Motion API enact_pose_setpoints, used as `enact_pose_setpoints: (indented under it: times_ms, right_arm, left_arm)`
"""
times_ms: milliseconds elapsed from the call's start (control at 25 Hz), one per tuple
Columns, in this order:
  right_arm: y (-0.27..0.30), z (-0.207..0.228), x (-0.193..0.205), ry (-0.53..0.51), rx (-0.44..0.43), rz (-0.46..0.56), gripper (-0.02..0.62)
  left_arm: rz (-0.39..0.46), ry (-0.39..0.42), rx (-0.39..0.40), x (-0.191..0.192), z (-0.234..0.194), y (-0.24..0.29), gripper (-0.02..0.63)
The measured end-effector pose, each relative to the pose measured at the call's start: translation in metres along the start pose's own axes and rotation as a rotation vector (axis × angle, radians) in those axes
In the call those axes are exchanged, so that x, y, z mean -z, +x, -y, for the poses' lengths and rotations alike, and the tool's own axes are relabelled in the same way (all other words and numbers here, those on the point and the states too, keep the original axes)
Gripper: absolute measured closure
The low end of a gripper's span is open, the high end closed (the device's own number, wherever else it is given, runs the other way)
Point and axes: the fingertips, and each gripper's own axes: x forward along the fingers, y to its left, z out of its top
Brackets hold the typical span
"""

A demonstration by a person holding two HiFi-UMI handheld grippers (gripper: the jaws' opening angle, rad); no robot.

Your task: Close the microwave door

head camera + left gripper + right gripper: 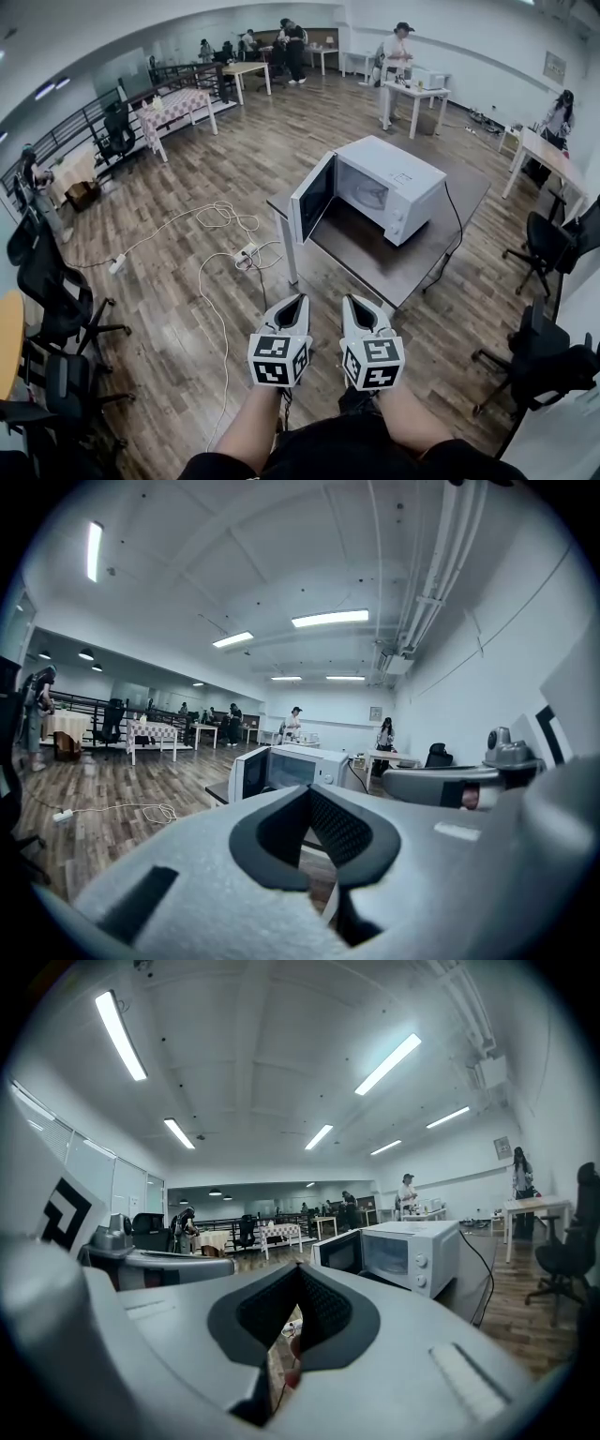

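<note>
Your left gripper and right gripper sit side by side, both with jaws closed tip to tip and holding nothing, well short of the white microwave on the dark desk, its door standing open at the left

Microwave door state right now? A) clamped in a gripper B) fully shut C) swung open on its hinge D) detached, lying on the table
C: the door stands swung out from the left side of the microwave in the head view, leaving the cavity exposed.
</note>
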Motion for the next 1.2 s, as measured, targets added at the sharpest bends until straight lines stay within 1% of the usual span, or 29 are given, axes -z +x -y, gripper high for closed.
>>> enact_pose_setpoints:
  times_ms: [160, 320, 480, 600, 800, 960, 1200]
  right_arm:
    - [0.012, 0.014, -0.003, 0.016, 0.011, 0.011, 0.588]
    - [0.032, 0.026, -0.006, 0.030, 0.004, 0.010, 0.588]
    - [0.056, 0.037, -0.007, 0.037, -0.008, 0.001, 0.588]
    - [0.082, 0.052, -0.011, 0.037, -0.010, -0.001, 0.588]
    - [0.127, 0.081, -0.031, 0.034, -0.020, 0.003, 0.588]
    - [0.161, 0.105, -0.043, 0.048, -0.035, 0.009, 0.588]
    - [0.208, 0.143, -0.059, 0.043, -0.057, 0.005, 0.588]
  left_arm:
    - [0.000, 0.018, 0.014, 0.001, 0.000, 0.013, 0.598]
    - [0.000, 0.065, -0.001, -0.003, -0.004, 0.031, 0.598]
    - [-0.014, 0.074, -0.012, -0.005, -0.014, 0.055, 0.598]
    - [-0.022, 0.075, -0.023, -0.010, -0.025, 0.082, 0.598]
    - [-0.009, 0.079, -0.033, -0.035, -0.039, 0.131, 0.598]
    - [-0.014, 0.095, -0.055, -0.048, -0.050, 0.168, 0.598]
    - [-0.011, 0.099, -0.072, -0.066, -0.057, 0.222, 0.598]
